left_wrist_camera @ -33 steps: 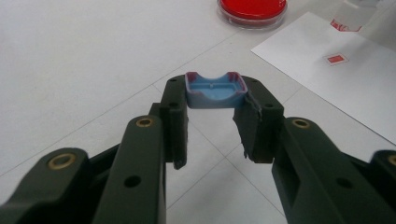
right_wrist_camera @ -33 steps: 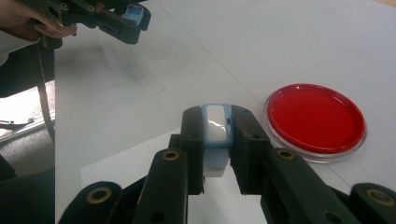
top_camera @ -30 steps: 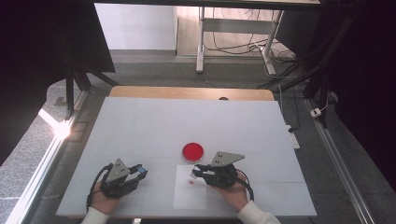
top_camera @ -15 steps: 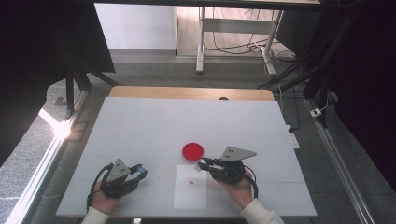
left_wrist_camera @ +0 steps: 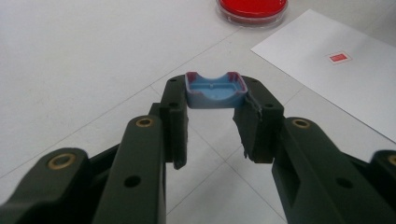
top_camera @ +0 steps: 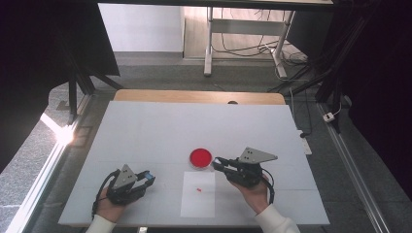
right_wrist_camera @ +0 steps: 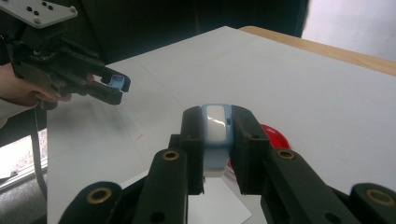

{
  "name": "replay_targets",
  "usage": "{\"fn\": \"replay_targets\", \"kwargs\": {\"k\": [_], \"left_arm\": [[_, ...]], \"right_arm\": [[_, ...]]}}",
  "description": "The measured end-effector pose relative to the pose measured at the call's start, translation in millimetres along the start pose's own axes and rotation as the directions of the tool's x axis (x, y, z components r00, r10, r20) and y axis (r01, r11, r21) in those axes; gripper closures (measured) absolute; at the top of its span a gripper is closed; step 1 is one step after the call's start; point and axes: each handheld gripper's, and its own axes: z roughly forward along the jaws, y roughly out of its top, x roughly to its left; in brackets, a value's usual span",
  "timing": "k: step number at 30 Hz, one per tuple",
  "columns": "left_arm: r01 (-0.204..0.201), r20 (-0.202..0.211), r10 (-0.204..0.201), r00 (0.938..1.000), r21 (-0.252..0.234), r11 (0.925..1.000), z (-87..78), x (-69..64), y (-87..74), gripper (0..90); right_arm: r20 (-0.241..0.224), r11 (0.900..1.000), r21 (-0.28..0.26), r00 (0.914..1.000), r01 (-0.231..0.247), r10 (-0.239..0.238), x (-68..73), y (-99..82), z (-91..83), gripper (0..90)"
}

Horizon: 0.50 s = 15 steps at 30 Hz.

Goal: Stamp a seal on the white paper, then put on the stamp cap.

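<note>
My left gripper (top_camera: 147, 179) rests low at the table's front left, shut on a small blue cap with a red rim (left_wrist_camera: 215, 89), hollow side up. Held above the table at the right, my right gripper (top_camera: 217, 164) points left at the red round dish (top_camera: 200, 158). It is shut on a light-blue block with a white face (right_wrist_camera: 215, 122). The dish (right_wrist_camera: 276, 135) lies just past that block in the right gripper view. A white sheet (top_camera: 199, 195) with a small red mark (top_camera: 198, 189) lies between the hands.
The white tabletop (top_camera: 160, 131) stretches far beyond the dish to a wooden back edge (top_camera: 194, 96). Dark frames and cables stand past the table. In the right gripper view, the left gripper (right_wrist_camera: 114, 87) shows at upper left, held by a hand.
My right gripper has moved right and up, off the white sheet, still shut on the light-blue block. The left gripper has kept still.
</note>
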Motion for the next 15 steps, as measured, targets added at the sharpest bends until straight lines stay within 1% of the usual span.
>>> {"fn": "replay_targets", "kwargs": {"k": [6, 15], "left_arm": [[-0.001, -0.007, 0.001, 1.0, -0.008, 1.0, -0.8, -0.5, 0.6, 64.9], [-0.016, 0.009, 0.017, 0.9998, -0.013, 0.9998, 2.3, -2.8, 3.9, 64.9]], "right_arm": [[-0.001, 0.9999, -0.011, 0.9999, 0.011, -0.011, 1.6, 3.7, -2.1, 75.2], [0.001, 0.9998, -0.016, 0.9999, 0.013, -0.013, 2.0, 5.0, -1.7, 75.2]]}}
